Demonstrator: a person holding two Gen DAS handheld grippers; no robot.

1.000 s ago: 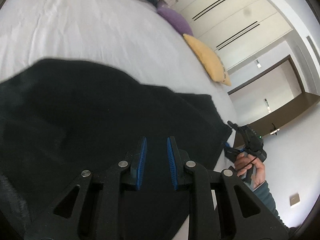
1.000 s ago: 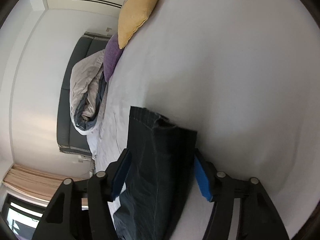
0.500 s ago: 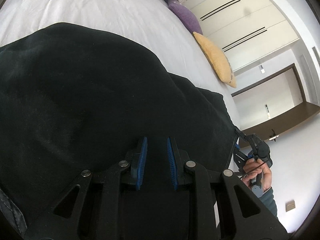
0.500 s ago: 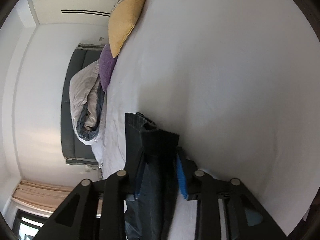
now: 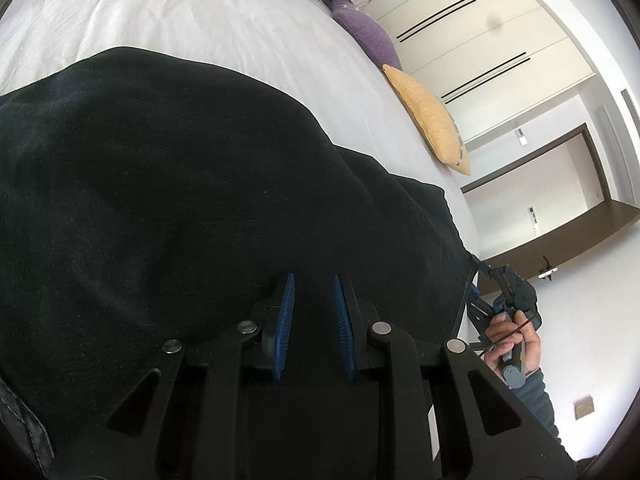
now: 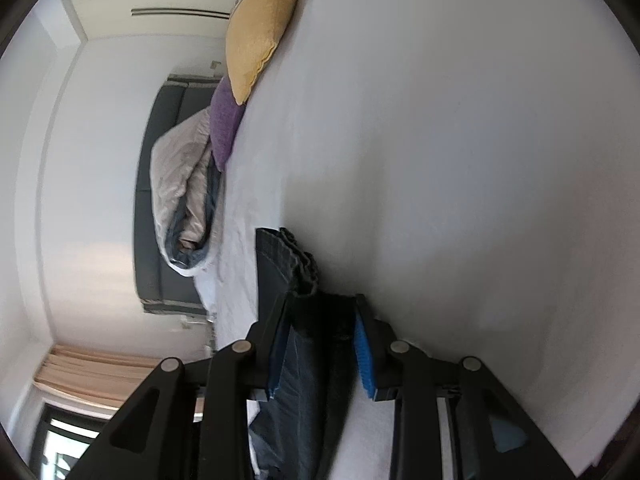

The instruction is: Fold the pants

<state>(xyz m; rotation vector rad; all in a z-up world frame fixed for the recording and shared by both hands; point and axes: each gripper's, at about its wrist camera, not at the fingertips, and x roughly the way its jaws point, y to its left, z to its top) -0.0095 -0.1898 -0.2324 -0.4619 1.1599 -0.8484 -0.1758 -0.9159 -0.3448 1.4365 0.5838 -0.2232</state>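
White, faintly creased bed sheet (image 5: 208, 20) carries dark matte soft-woven pants (image 5: 160, 200); right gripper (image 6: 320, 344) pinches their bunched hem; left gripper's (image 5: 312, 312) narrow-set fingers' hold is indiscernible.

Each tool (image 5: 314, 312) is black with 2 blue ribbed pads, silver screws; grey sleeve (image 5: 538, 400).

bright, even daylight — strongest off the white sheet (image 5: 200, 28), nearly blown out. black pants (image 5: 160, 200) swallowed in shadow, folds barely readable. heavy fisheye bending and dark vignette at edges — slight blur in right wrist view.
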